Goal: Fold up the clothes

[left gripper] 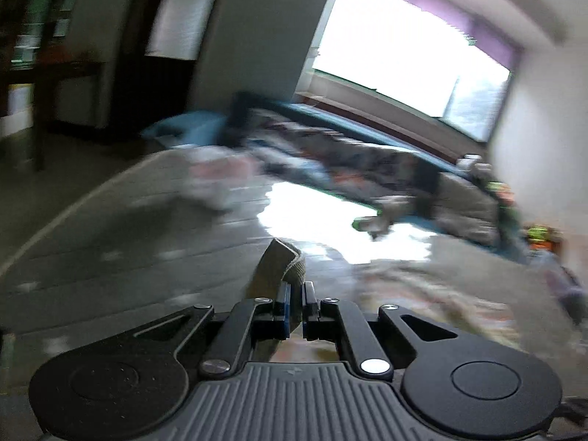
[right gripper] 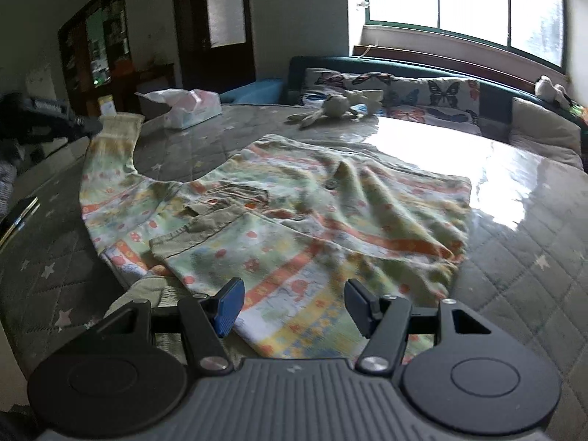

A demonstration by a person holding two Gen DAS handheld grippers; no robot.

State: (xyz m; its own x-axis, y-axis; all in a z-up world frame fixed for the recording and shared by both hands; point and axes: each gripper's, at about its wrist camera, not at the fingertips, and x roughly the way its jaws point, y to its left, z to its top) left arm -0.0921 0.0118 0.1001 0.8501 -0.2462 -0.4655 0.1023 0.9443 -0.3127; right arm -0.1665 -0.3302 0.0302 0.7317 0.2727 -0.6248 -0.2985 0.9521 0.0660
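A small patterned shirt (right gripper: pixel 294 220), pale green with orange bands and a khaki collar, lies spread on the grey star-quilted bed (right gripper: pixel 514 275). One long sleeve (right gripper: pixel 110 158) stretches up to the left, where my left gripper (right gripper: pixel 86 125) holds its ribbed cuff (right gripper: pixel 123 120). In the blurred left wrist view my left gripper (left gripper: pixel 296 290) is shut, with the khaki cuff (left gripper: pixel 283 264) standing up between its pads. My right gripper (right gripper: pixel 294 305) hangs open just above the shirt's near hem, nothing between its fingers.
A tissue pack (right gripper: pixel 191 108) and a plush toy (right gripper: pixel 338 106) lie at the far side of the bed. Butterfly-print cushions (right gripper: pixel 422 92) line the back under a bright window. A dark flat object (right gripper: pixel 18 213) sits at the bed's left edge.
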